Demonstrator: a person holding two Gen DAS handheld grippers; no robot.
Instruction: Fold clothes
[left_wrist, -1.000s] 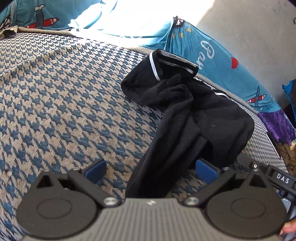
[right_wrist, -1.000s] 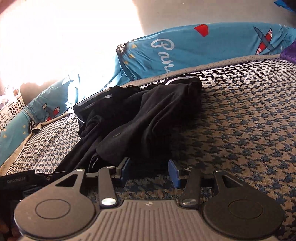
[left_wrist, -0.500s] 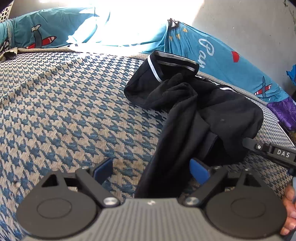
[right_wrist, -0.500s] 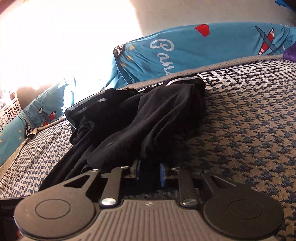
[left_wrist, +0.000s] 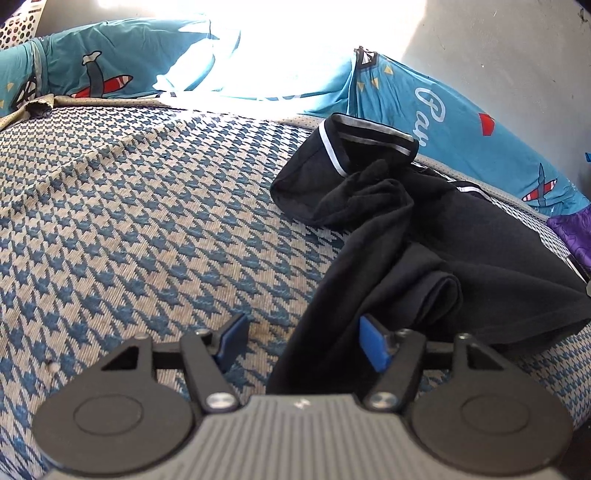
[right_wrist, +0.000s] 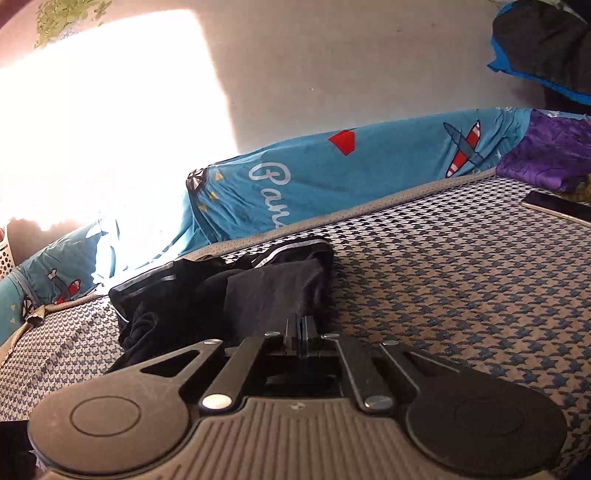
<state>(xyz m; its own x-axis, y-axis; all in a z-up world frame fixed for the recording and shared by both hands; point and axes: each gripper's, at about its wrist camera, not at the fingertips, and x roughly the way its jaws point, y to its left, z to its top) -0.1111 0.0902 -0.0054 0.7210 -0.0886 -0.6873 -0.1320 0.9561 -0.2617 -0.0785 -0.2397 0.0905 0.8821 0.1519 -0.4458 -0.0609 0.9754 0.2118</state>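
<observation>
A crumpled black garment (left_wrist: 424, 236) with white-and-grey trim lies on the houndstooth-covered bed (left_wrist: 147, 229). In the left wrist view a strip of it runs down between the blue pads of my left gripper (left_wrist: 301, 343), which stands open around that strip. In the right wrist view the same black garment (right_wrist: 258, 295) is bunched ahead, and my right gripper (right_wrist: 301, 328) is shut on its near edge, lifting the cloth slightly.
A blue quilt (right_wrist: 332, 177) printed with planes runs along the wall behind the bed. A purple cloth (right_wrist: 546, 155) and a dark phone (right_wrist: 557, 206) sit at the far right. A white perforated basket (right_wrist: 5, 254) stands at the far left.
My right gripper has shut on the garment's near edge and tilted upward. My left gripper's fingers have narrowed around the strip but remain open.
</observation>
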